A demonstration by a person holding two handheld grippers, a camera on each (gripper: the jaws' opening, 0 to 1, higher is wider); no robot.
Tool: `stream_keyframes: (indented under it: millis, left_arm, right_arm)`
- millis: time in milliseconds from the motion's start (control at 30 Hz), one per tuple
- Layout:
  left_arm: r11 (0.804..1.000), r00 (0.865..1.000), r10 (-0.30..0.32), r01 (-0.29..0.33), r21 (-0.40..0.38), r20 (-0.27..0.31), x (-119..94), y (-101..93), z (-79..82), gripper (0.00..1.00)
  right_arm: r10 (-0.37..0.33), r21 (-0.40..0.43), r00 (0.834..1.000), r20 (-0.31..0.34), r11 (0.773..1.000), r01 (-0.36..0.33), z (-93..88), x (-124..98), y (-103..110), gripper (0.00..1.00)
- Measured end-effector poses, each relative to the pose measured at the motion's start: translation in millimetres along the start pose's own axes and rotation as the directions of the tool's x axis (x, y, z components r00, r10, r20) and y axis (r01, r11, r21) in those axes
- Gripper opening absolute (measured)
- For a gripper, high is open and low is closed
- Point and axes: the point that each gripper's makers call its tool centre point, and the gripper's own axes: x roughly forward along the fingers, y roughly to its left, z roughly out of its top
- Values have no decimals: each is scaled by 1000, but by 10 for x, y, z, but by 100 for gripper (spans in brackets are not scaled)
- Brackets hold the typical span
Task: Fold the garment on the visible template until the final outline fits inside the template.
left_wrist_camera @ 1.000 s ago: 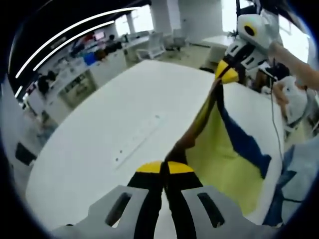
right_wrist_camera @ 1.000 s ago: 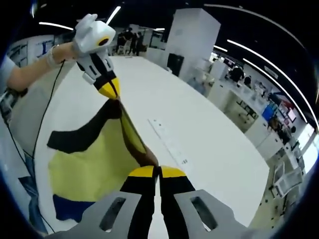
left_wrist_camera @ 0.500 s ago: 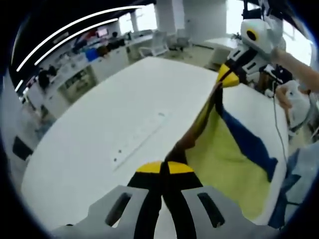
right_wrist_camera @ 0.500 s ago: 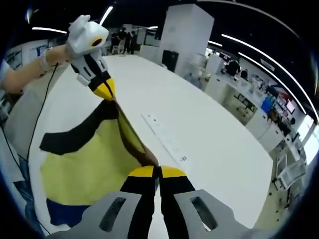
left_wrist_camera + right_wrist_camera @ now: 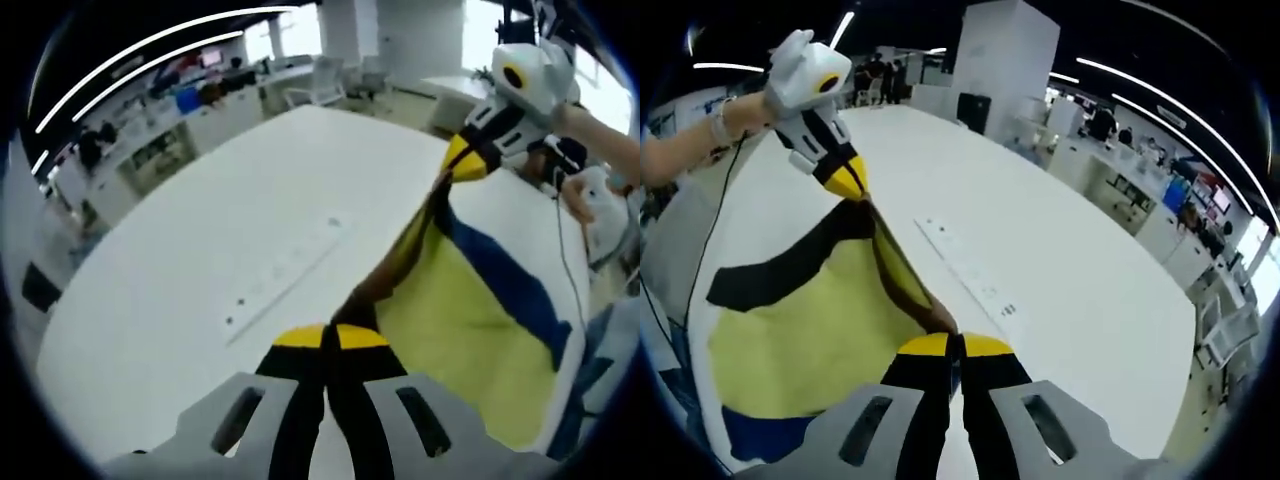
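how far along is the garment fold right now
Done: both grippers have a grip on the yellow garment. The left gripper and the right gripper each have their jaws shut on its top edge. In hand: the edge is stretched between them above the white table, cloth hanging toward the table edge. Left: no fold looks made yet, and I can't make out a template, so laying down and folding remain.

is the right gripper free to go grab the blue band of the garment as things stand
Probably not: the right gripper is shut on the garment's edge, stretched taut to the left gripper. The blue band hangs below.
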Motion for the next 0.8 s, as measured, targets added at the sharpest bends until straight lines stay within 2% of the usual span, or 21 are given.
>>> stream_keyframes:
  millis: [100, 300, 467, 800]
  left_arm:
    - [1000, 1000, 12, -12, -17, 10, 76, 41, -20, 0]
    - [999, 1000, 15, -15, -50, 6, 208, 69, -115, 0]
    - [998, 999, 37, -37, -47, -1, 394, 165, -157, 0]
    - [997, 999, 37, -39, -69, -30, 692, 193, -290, 0]
  right_arm:
    - [-5, 14, 1000, -2, 1000, 5, -35, 71, -34, 3]
    - [1, 94, 1000, 5, 996, -2, -153, 257, -102, 3]
    - [-5, 111, 1000, -5, 994, 6, -224, 422, -185, 3]
    - [-13, 134, 999, -46, 991, 19, -456, 675, -206, 3]
